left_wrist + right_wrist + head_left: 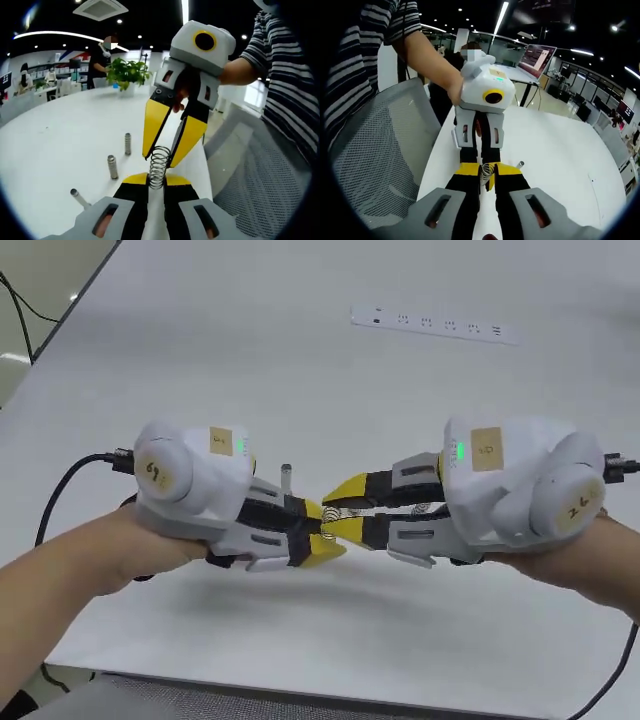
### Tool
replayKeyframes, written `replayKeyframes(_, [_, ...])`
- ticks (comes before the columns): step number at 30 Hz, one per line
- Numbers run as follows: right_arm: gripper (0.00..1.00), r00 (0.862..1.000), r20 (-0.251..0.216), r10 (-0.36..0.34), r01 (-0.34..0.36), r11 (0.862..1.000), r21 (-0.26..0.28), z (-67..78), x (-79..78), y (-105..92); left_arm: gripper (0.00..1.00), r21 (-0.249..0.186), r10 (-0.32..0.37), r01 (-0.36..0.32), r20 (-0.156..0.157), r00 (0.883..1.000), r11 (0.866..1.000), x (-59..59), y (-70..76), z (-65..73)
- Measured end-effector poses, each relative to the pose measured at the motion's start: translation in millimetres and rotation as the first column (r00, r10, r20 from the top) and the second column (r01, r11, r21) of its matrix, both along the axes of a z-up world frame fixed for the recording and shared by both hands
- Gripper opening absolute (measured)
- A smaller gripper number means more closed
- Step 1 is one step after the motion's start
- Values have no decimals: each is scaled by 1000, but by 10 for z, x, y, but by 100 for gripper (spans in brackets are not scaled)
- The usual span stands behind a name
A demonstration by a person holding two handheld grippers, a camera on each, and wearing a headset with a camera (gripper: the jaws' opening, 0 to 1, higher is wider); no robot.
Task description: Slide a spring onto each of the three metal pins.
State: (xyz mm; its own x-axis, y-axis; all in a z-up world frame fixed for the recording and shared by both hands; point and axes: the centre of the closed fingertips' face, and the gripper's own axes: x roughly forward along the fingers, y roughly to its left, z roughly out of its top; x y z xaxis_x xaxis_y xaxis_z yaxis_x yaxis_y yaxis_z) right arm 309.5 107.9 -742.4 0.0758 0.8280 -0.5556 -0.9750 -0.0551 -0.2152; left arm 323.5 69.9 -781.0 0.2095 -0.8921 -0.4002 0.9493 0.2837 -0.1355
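The white counter [300, 360] carries everything, with a grey mesh chair [375, 150] drawn up at its near edge in the right gripper view. Above the counter's near part the two tools meet tip to tip. The left hand-held gripper [328, 532] comes in from the left with its jaws drawn close together, pinching the lower coils of the spring [158, 167]. The right hand-held gripper [335, 512] faces it from the right, its yellow jaws spread in a V on either side of the spring's upper coils; whether they press on it I cannot tell. A white power strip [435, 325] lies well apart at the far side of the counter. The three metal pins [112, 166] stand upright in a row on the counter just beside the left hand-held gripper's tips, bare of springs, and in the head view one of them rises just behind the left jaws. The spring sits between the two sets of jaws, held up off the counter and near the pins without touching them
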Motion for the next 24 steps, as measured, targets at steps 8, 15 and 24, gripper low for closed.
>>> replayKeyframes(8, [7,1000,14,3,-3,1000,-6,-23,-12,-2,3,6,9,-9,-16,1000,1000,-25,8,-28])
replayKeyframes(15, [7,999,34,7,-6,1000,-12,-9,5,3,6,3,38,-38,-38,999,999,-9,51,-39])
replayKeyframes(24, [7,997,75,13,-11,999,-33,-19,52,-21,12,-4,93,-94,-75,993,996,12,165,-59])
